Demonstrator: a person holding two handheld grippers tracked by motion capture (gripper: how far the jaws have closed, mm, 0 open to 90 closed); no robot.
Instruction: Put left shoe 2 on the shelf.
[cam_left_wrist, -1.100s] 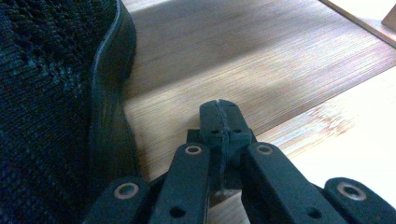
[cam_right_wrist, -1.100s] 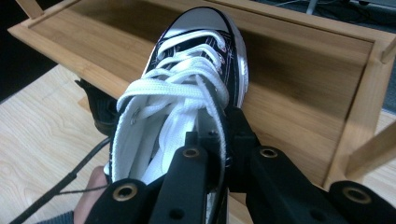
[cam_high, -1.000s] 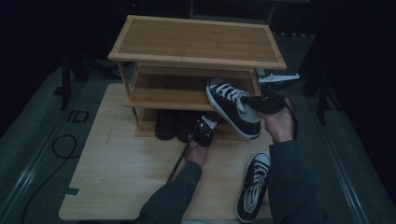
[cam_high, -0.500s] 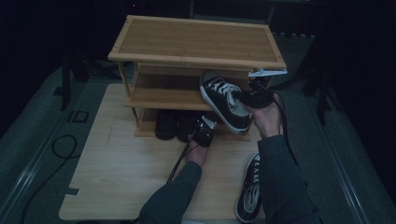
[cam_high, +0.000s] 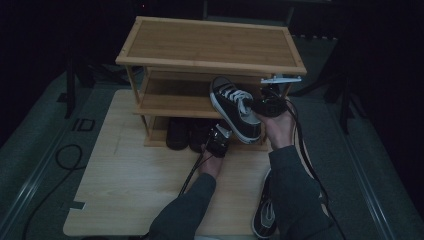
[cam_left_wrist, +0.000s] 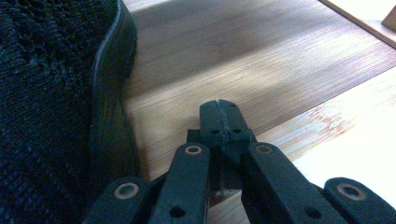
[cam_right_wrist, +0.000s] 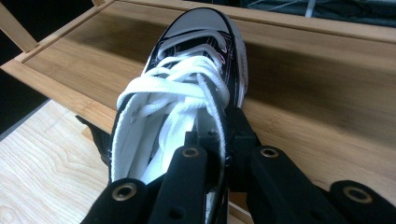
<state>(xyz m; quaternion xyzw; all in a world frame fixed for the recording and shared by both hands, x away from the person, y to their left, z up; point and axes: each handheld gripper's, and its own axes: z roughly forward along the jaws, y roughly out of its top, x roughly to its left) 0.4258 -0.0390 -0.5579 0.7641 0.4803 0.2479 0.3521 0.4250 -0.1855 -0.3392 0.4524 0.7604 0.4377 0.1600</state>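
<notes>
A black sneaker with white laces hangs tilted in front of the bamboo shoe rack, its toe over the middle shelf. My right gripper is shut on the sneaker's side wall near the heel opening. My left gripper sits low at the bottom shelf, jaws shut with nothing between them. A dark knit shoe lies just to the left of its jaws. The matching second sneaker lies on the board beside the right forearm.
Two dark shoes stand on the rack's bottom shelf, left of my left gripper. The rack stands at the far end of a light wooden board. The rack's top is bare. Cables trail from both grippers along the forearms.
My right gripper has carried the sneaker left and slightly down, bringing its toe over the middle shelf. The left gripper has stayed where it was.
</notes>
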